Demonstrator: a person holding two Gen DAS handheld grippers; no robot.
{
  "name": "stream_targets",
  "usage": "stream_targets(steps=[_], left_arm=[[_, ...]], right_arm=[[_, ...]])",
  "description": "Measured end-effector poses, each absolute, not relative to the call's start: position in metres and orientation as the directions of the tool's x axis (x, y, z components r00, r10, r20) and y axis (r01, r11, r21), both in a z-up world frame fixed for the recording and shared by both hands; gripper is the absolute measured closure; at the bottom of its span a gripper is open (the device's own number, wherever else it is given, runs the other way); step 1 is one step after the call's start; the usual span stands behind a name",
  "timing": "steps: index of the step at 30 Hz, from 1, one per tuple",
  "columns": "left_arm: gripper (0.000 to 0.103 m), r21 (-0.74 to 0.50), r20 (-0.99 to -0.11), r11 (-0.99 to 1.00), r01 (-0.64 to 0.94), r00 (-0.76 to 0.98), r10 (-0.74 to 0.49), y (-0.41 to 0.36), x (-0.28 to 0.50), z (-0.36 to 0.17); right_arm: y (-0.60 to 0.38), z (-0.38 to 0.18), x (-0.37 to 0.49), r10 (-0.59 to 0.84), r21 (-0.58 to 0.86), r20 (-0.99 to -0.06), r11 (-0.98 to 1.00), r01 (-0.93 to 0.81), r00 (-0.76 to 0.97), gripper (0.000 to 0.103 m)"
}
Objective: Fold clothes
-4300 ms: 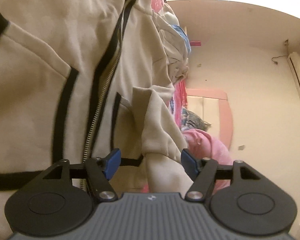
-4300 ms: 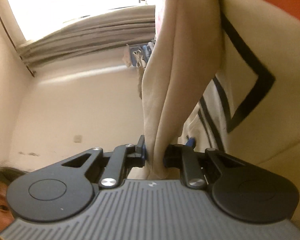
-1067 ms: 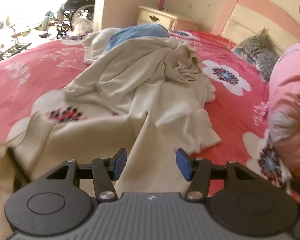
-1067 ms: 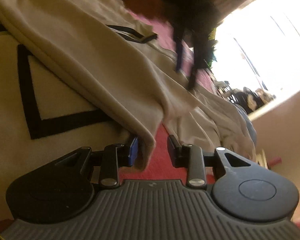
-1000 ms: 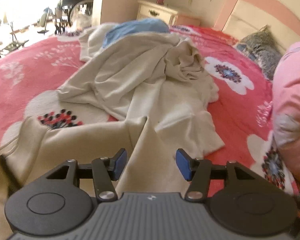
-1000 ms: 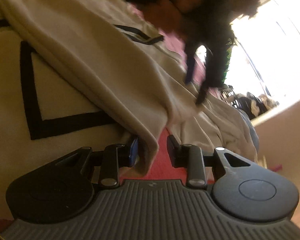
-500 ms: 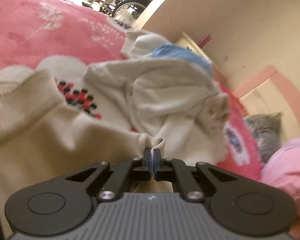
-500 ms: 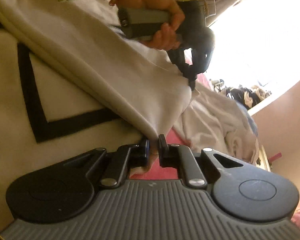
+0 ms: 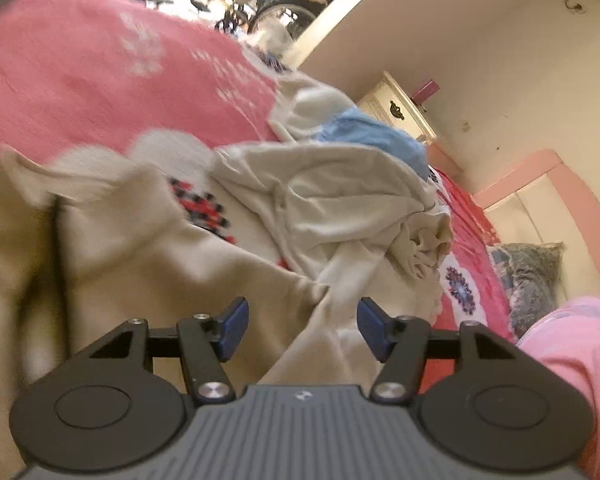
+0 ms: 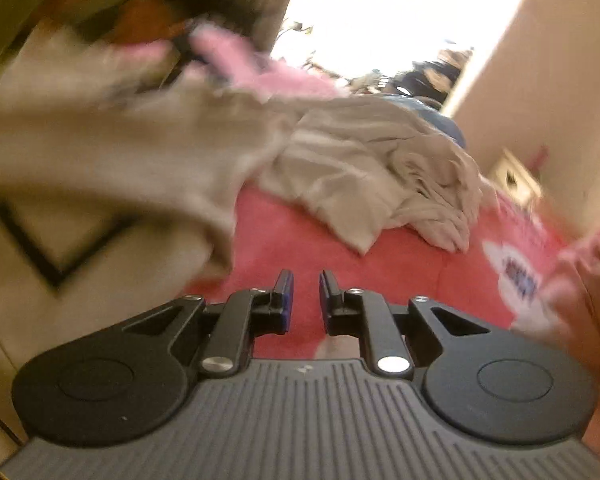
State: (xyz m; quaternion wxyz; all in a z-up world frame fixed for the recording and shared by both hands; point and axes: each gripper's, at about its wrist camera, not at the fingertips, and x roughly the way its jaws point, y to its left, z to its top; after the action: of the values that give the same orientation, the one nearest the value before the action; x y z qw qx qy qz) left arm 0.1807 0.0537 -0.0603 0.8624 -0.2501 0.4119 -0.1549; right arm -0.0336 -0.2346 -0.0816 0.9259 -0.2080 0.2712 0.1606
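A beige zip jacket with black trim [image 9: 112, 264] lies on the red flowered bedspread [image 9: 80, 80]. My left gripper [image 9: 304, 330] hovers over a fold of it. Its jaws are opening, and the cloth lies below the blue pads [image 9: 234, 326] without being pressed. In the right wrist view the jacket [image 10: 84, 184] is blurred at the left, with a black corner of trim showing. My right gripper [image 10: 305, 300] has a narrow gap between its pads and its jaws are opening. Only red bedspread [image 10: 380, 276] shows between them.
A crumpled cream garment [image 9: 340, 204] lies beyond the jacket, with a blue one [image 9: 376, 136] behind it. A pink garment [image 9: 572, 352] sits at the right, a grey pillow [image 9: 536, 276] by the pink headboard [image 9: 580, 184]. A cream nightstand [image 9: 396, 108] stands by the wall.
Half a second ago both grippers were shut on jacket fabric. Now both have let go, the left jaws wide, the right slightly apart. Both views have rolled and shifted.
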Motion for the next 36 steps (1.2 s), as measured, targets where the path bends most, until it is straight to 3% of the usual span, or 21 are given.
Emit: stream_targets(steps=[6,12,14,17,21,26,34,36], left_arm=[[0.042,-0.389,-0.686,0.903,0.184,0.596,-0.417,0.081,0.055,-0.023],[0.044,-0.349,-0.746,0.916,0.2,0.532,-0.401,0.088,-0.069,-0.053],[0.045,-0.328,-0.756,0.923,0.201,0.53,-0.384,0.085,-0.093,-0.068],[0.045,-0.28,-0.769,0.943,0.18,0.547,-0.332,0.082,-0.111,-0.088],[0.047,-0.299,-0.782,0.946,0.122,0.538,-0.316,0.091,-0.112,-0.107],[0.047,-0.317,-0.777,0.942,0.108,0.54,-0.323,0.096,-0.109,-0.109],[0.046,-0.299,-0.777,0.945,0.129,0.542,-0.32,0.091,-0.106,-0.113],[0.046,-0.303,-0.776,0.944,0.128,0.542,-0.323,0.092,-0.105,-0.114]], right_arm=[[-0.226,-0.039,-0.026,0.389,0.024,-0.529,0.895,-0.445,0.754,0.09],[-0.207,-0.038,-0.013,0.404,0.103,-0.598,0.895,-0.433,0.692,0.09],[-0.223,-0.048,-0.008,0.382,0.209,-0.637,0.922,-0.327,0.669,0.09],[-0.269,-0.081,0.001,0.417,0.484,-0.675,0.873,-0.061,0.609,0.088],[-0.306,-0.141,0.01,0.555,0.749,-0.618,0.631,0.203,0.557,0.088],[-0.305,-0.178,0.019,0.624,0.823,-0.567,0.458,0.337,0.538,0.088],[-0.303,-0.195,0.029,0.691,0.874,-0.483,0.345,0.341,0.539,0.088],[-0.299,-0.193,0.03,0.681,0.865,-0.501,0.388,0.317,0.534,0.096]])
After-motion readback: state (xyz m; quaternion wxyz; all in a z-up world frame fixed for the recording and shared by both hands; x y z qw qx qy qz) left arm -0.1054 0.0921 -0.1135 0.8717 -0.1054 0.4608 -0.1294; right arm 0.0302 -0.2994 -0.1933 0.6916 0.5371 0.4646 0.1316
